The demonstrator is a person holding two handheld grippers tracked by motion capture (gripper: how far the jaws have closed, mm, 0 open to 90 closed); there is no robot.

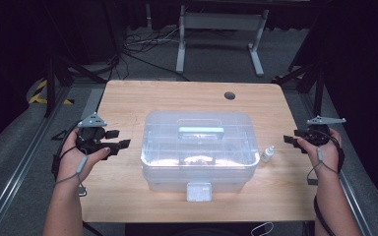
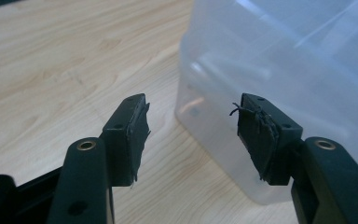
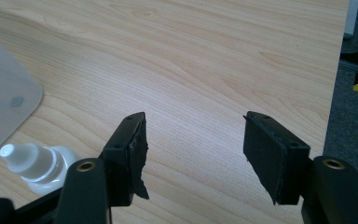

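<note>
Nearest to us, the white latch (image 1: 199,191) is sitting at the front of the clear plastic box (image 1: 199,147), which is resting mid-worktop (image 1: 128,98) with its lid on; we are holding the left gripper (image 1: 120,139) just left of the box and the right gripper (image 1: 289,139) well off to its right, both with jaws standing wide and empty. We are judging the box light but bulky, with smooth, slippery, slightly flexing walls, so the lid handle (image 1: 201,130) or the latch is looking like the better hold. The small dropper bottle (image 1: 267,154) just right of the box is looking light and easily toppled.
</note>
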